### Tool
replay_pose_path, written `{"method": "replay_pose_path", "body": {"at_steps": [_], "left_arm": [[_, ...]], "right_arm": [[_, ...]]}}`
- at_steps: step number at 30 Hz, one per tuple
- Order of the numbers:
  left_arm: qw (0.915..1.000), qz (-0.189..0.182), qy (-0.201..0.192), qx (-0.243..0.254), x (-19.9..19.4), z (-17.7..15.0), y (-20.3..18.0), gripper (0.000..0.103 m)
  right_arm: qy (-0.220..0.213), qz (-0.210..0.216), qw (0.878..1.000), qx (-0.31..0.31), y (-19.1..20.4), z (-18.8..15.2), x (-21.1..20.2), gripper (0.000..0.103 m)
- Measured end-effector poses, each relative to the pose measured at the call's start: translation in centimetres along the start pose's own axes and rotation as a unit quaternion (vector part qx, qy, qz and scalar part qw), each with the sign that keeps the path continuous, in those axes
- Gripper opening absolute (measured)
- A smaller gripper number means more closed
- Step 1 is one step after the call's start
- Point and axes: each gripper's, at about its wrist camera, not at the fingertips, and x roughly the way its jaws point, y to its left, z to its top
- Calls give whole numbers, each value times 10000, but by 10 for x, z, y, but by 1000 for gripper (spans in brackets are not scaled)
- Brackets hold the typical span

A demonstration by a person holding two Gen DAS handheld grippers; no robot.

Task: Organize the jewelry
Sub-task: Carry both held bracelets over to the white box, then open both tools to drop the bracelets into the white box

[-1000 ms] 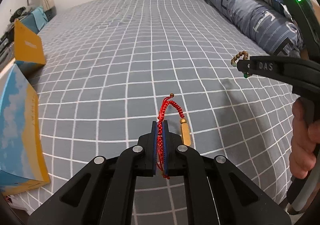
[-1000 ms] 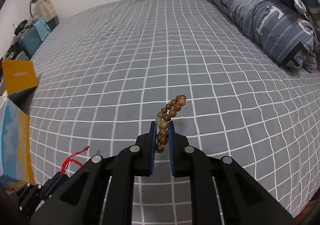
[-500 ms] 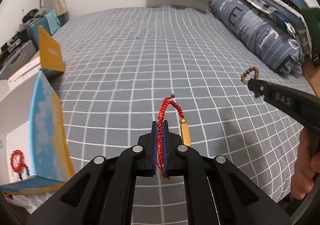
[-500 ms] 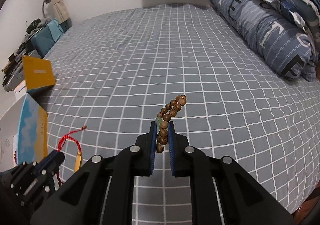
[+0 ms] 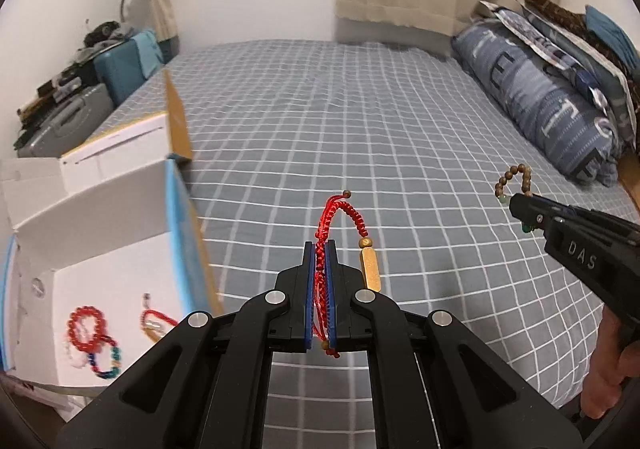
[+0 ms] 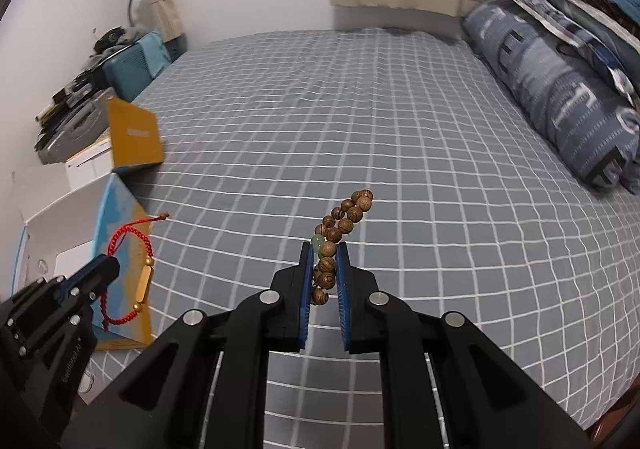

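My left gripper (image 5: 320,249) is shut on a red braided cord bracelet (image 5: 354,211) with a gold tube bead, held above the bed; it also shows in the right wrist view (image 6: 130,269). My right gripper (image 6: 324,249) is shut on a brown wooden bead bracelet (image 6: 344,215) with one green bead; it also shows in the left wrist view (image 5: 516,181). An open white box (image 5: 100,269) with blue and orange flaps stands at the left and holds several bead bracelets (image 5: 86,323).
The bed (image 5: 360,121) has a grey sheet with a white grid. Blue pillows and bedding (image 5: 552,101) lie at the right. A teal case (image 5: 124,67) and clutter stand at the far left beside the bed.
Both grippers have risen and tilted back with their bracelets still held. The inside of the white box with its bracelets has come into the left wrist view.
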Motion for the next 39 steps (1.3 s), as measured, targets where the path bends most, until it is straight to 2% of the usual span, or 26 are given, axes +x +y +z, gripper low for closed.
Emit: {"method": "replay_pose_path", "body": {"at_steps": [10,21,29,34,39], "left_arm": [[9980,427,26,-470,-19,2,80,4],[9900,1027,43,-961,-34,-16,173,4],[9787,1453,305,-1421,-33,-46,246,4],[9733,1571,551,-1582,-25,-61,272,4],[9699,1563,799,-1687,-12,-70,291,4]], "right_arm": [[-15,232,9993,-293,63,8,7,11],[-100,931,9917,-887,185,12,12,11],[229,1279,9800,-1508,280,-11,41,11],[561,1263,9748,-1753,312,-27,65,11],[867,1119,9723,-1862,323,-38,83,11]]}}
